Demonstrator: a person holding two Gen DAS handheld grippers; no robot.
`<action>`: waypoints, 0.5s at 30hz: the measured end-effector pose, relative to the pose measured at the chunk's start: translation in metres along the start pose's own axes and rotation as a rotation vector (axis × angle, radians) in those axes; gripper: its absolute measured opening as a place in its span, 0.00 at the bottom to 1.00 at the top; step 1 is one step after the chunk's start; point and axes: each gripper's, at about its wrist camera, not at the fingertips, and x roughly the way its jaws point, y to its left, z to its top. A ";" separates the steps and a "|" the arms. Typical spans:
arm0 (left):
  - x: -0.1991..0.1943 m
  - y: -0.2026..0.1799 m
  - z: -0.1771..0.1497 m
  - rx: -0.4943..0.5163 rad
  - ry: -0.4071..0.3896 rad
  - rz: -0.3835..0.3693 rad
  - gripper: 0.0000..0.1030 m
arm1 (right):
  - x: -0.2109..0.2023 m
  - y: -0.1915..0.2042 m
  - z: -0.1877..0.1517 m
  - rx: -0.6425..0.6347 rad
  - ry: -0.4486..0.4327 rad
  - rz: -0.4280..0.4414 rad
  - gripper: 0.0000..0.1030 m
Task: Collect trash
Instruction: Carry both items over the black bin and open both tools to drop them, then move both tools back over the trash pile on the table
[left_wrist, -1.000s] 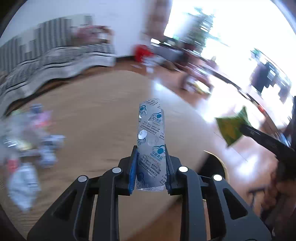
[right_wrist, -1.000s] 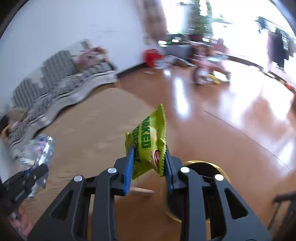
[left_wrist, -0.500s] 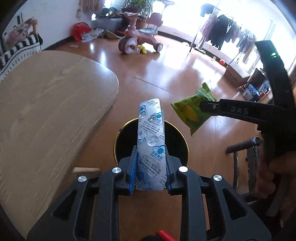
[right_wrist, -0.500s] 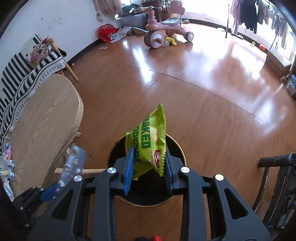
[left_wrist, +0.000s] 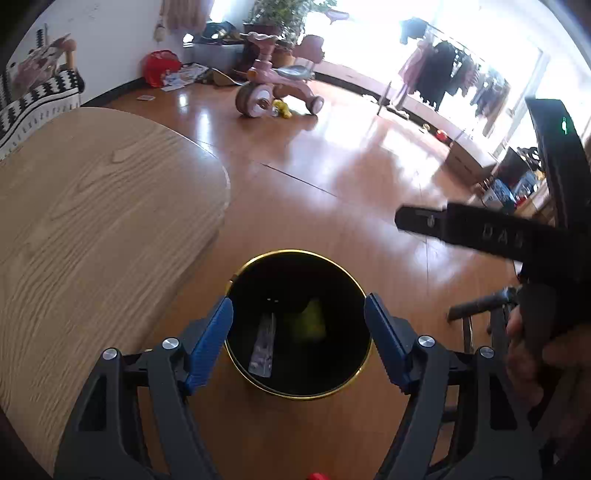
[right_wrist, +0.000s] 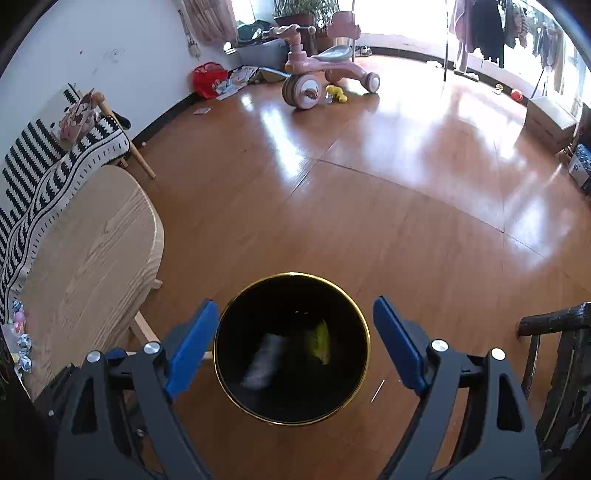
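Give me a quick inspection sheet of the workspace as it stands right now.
Surface: wooden table, bare where seen; small wrappers at its near edge.
Job's things: black bin on the floor holds a silvery wrapper and a green snack bag.
Clutter: pink tricycle, red bag.
Grippers: left claw and right claw opening above the bin, nothing between the jaws.
Cables: nothing seen.
Surroundings: striped sofa, clothes rack.

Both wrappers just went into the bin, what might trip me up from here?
1. More trash lies at the table's far edge; swinging back, either tongs could clip that rim.
2. The right tongs hang close beside the left tongs, jaws opening, so they may collide.
3. The bin stands unsecured; a knock could tip it.
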 end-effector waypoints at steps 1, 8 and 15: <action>-0.001 0.000 0.001 -0.007 -0.003 0.002 0.70 | 0.000 0.002 0.000 -0.005 0.000 0.001 0.81; -0.019 0.011 0.007 -0.055 -0.026 0.013 0.73 | -0.006 0.013 0.001 -0.021 -0.018 0.009 0.81; -0.090 0.057 0.008 -0.097 -0.125 0.129 0.87 | -0.020 0.066 0.000 -0.100 -0.062 0.067 0.81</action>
